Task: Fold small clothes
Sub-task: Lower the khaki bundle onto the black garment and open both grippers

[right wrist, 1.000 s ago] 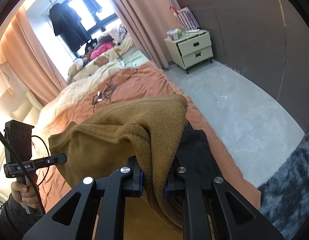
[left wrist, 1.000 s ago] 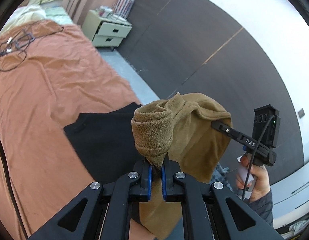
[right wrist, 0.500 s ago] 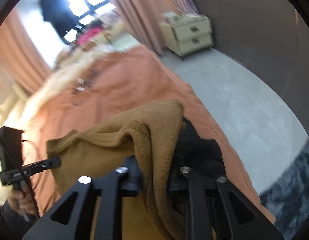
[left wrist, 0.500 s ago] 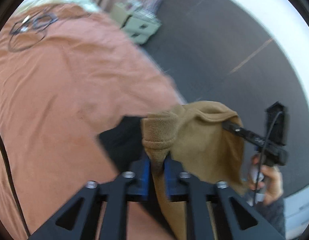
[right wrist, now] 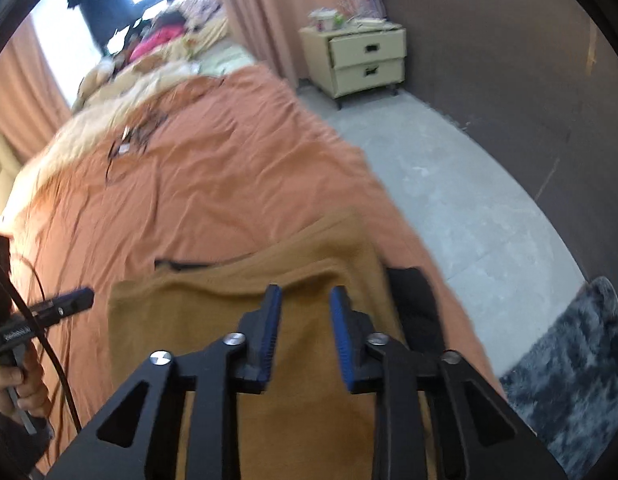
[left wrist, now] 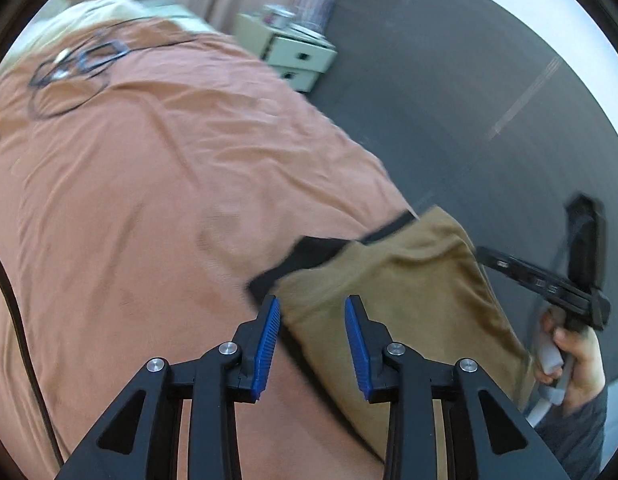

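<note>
With both sets of jaws parted and nothing between the pads, the step in hand reads as a release: garment just laid down, next grip not yet taken.

Item 1 — brown garment (right wrist: 245, 320). Soft knit, tan-brown, approx. rectangular as it lies. Location: near edge of bed (right wrist: 213, 184), orange-brown cover, floor side. Lies mostly flat, w/ a raised ridge across the far edge in the right wrist view. Rests on top of item 2, covering most of it. Far edge looks uneven; frames are blurred, so exact seams/cuffs can't be made out.

Item 2 — black garment (right wrist: 417, 304). Flat, under item 1; shows as a strip along the far edge and a patch on the floor side.

Item 3 — left gripper (left wrist: 312, 328). Jaws wide apart, blue pads bare, holding nothing; hovers over the corner of item 1 where the black cloth peeks out.

Item 4 — right gripper (right wrist: 305, 320). Jaws apart, somewhat narrower gap, holding nothing; sits over the mid-part of item 1, contact w/ cloth can't be told.

Next move (judgement): pick an edge or corners of item 1, both sides at once, pinch only the brown layer, not the black beneath, then carry it over for the fold. Risk: grabbing both layers together.
</note>
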